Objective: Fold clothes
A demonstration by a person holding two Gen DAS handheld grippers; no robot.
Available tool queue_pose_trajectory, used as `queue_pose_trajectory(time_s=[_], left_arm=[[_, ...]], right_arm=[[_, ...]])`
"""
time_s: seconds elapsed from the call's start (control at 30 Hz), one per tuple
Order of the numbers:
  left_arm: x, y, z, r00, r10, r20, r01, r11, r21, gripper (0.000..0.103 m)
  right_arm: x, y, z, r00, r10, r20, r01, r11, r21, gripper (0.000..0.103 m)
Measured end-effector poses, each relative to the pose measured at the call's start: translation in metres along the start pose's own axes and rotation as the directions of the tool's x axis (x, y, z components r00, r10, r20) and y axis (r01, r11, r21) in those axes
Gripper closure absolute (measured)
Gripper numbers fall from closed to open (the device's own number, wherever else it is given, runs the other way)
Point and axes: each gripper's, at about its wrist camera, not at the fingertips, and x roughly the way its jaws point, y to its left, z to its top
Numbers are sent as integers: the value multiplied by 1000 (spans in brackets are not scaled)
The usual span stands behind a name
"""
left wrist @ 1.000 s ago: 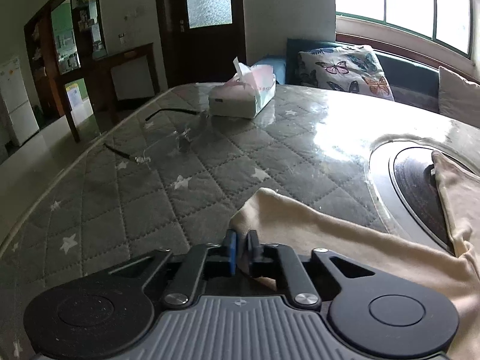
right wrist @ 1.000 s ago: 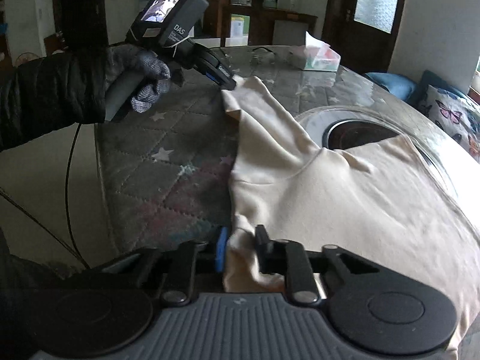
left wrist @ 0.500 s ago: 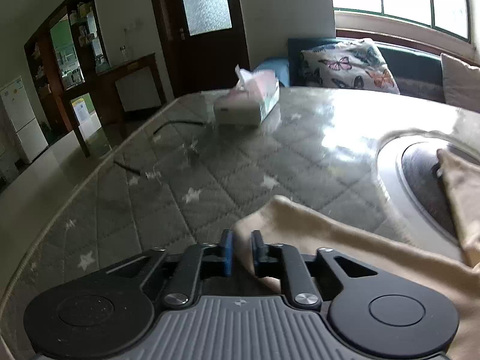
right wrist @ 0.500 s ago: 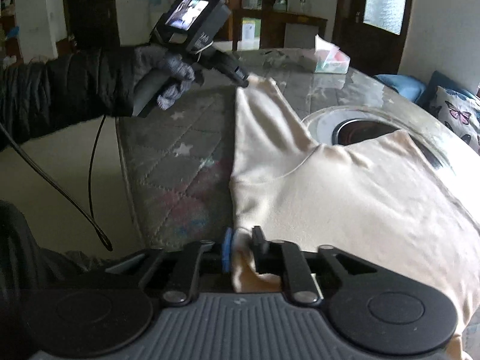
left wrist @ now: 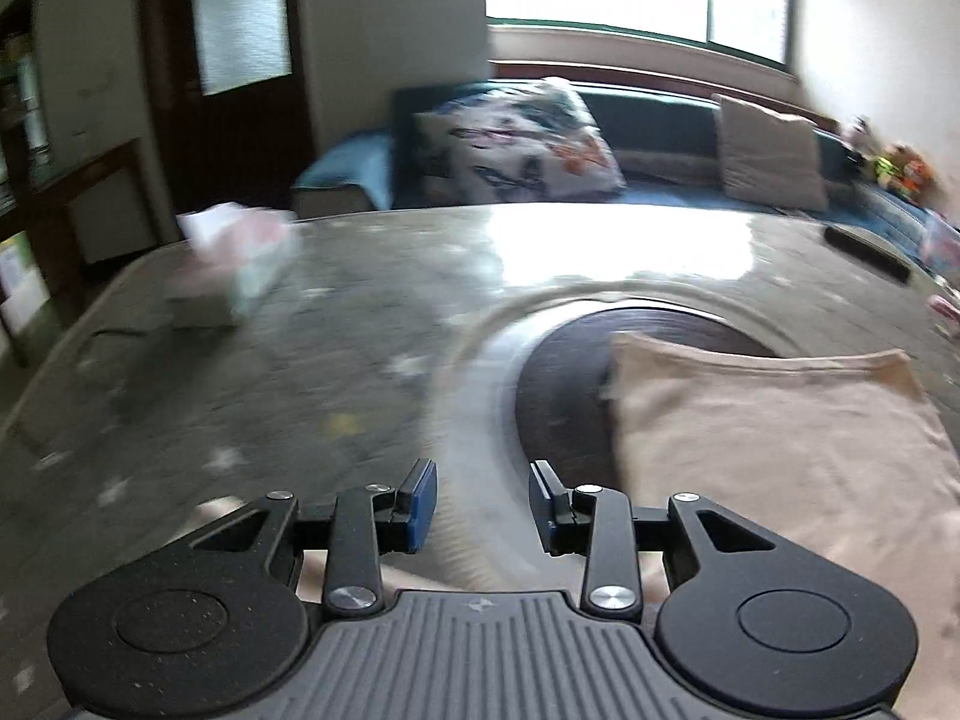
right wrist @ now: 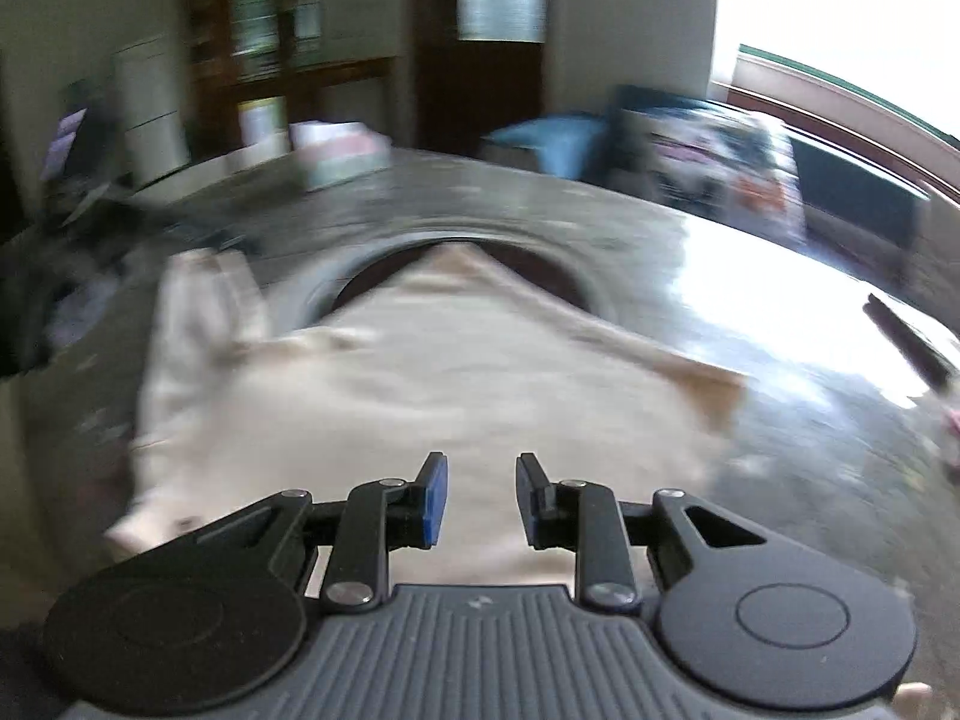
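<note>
1. While both views are smeared by motion, the left hand-held gripper (left wrist: 483,501) is seen released, its blue pads spread with nothing between them; half a second ago they were clamped on a sleeve tip.
2. The right hand-held gripper (right wrist: 476,498) is likewise released, jaws apart over the cloth, where a moment ago the hem was pinched.
3. The shirt (right wrist: 456,396) has been let go and is spread across the worktop (left wrist: 270,372), its upper edge lying over the dark round inset (left wrist: 564,396) at the centre.
4. From the left view, the cream body (left wrist: 780,450) is found to the right of the gripper, and a scrap of cloth shows under the gripper frame.
5. A raised, rumpled sleeve is caught at the left of the right view, too blurred for its lie to be judged.
6. The tissue box (left wrist: 234,276) is left well apart from the shirt, toward the far left edge.
7. By the look of it, a spreading or first fold pass has been finished, and fresh grasp points are probably being sought; more folds are judged to remain.
</note>
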Motion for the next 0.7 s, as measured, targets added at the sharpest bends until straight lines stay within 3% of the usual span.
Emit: queue_pose_trajectory(time_s=[0.23,0.57,0.6,0.7], left_arm=[[44,-40,27,998,-55,-43,58,996,65,61],[92,-54,44,995,-71,-75,76,995,62,62],[95,-55,45,994,-75,-77,80,995,65,64],[103,-58,46,993,-94,-78,100,991,84,90]], right_arm=[[32,-74,7,993,-112,-19,114,978,173,79],[79,-116,19,994,-100,-48,110,952,284,79],[81,-117,20,993,-103,-52,114,952,286,79],[88,-121,22,993,-98,-63,112,949,296,84]])
